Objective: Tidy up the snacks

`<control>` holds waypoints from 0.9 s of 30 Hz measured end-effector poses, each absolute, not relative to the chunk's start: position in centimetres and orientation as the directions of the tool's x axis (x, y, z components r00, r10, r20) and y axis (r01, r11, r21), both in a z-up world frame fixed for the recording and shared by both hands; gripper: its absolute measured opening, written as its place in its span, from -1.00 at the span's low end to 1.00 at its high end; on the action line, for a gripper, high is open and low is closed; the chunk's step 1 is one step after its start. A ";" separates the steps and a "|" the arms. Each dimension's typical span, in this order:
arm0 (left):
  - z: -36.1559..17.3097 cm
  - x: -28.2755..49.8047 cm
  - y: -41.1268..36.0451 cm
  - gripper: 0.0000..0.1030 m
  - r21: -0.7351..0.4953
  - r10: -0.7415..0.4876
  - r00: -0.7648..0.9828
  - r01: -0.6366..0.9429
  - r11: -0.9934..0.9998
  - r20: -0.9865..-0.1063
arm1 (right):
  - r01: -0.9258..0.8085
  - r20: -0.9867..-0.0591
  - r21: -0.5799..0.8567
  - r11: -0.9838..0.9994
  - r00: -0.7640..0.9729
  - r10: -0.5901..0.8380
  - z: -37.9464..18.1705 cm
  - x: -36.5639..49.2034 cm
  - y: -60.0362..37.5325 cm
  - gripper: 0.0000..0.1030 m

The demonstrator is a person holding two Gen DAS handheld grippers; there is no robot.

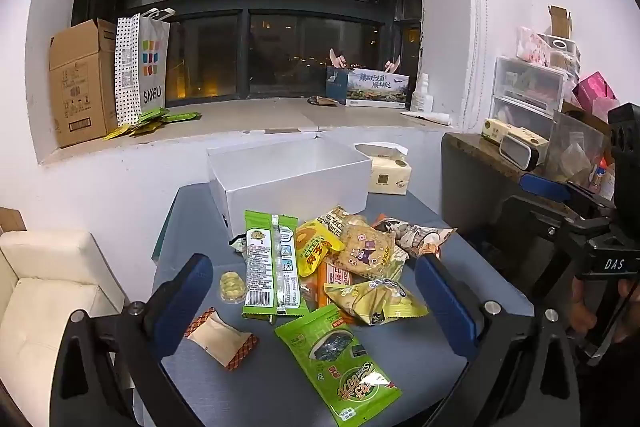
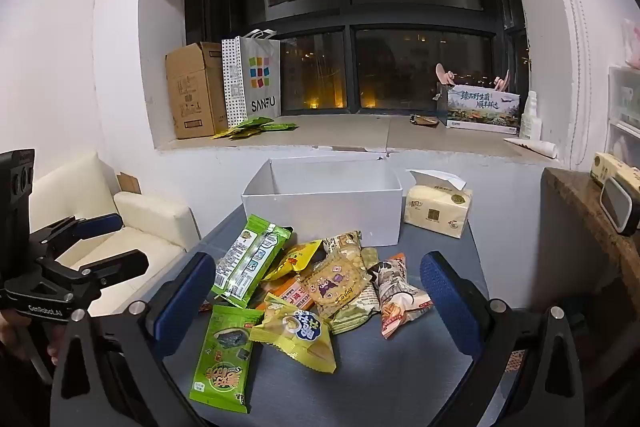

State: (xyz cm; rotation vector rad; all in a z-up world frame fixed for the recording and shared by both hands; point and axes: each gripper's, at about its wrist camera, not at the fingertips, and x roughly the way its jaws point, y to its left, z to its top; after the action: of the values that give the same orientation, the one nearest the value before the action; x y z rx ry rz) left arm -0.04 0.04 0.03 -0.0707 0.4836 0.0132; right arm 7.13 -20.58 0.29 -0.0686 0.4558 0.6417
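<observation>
A heap of snack packets (image 1: 340, 263) lies on the grey table (image 1: 420, 359), in front of an open white box (image 1: 296, 179). It holds a long green packet (image 1: 272, 263), a green seaweed packet (image 1: 340, 359), a yellow packet (image 1: 376, 301) and a cookie packet (image 1: 364, 247). A small brown-edged packet (image 1: 220, 337) and a small round snack (image 1: 232, 286) lie to the left. My left gripper (image 1: 314, 291) is open above the heap. My right gripper (image 2: 318, 287) is open above the same heap (image 2: 320, 287), with the white box (image 2: 324, 203) behind.
A tissue pack (image 2: 438, 211) stands right of the box. A cream sofa (image 1: 44, 291) is left of the table. A dark counter (image 1: 500, 163) with clutter is at the right. The windowsill (image 2: 340, 135) holds a cardboard box, a SANFU bag and green sachets.
</observation>
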 end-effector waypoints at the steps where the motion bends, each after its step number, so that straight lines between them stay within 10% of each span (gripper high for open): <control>1: 0.1 0.0 0.1 1.00 -0.065 -0.005 0.883 -0.029 0.997 -0.469 | -0.592 -0.433 0.076 0.802 0.705 0.561 0.3 7.1 -20.6 1.00; 27: 0.2 -0.3 -0.1 1.00 -0.055 -0.007 0.886 -0.020 0.998 -0.464 | -0.594 -0.439 0.081 0.801 0.700 0.564 0.2 7.0 -20.4 1.00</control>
State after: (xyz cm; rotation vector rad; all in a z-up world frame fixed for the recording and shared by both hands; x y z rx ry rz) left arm -0.32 -0.08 0.23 -0.0590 0.4825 0.0068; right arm 7.01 -20.44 0.18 -0.0682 0.4656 0.6451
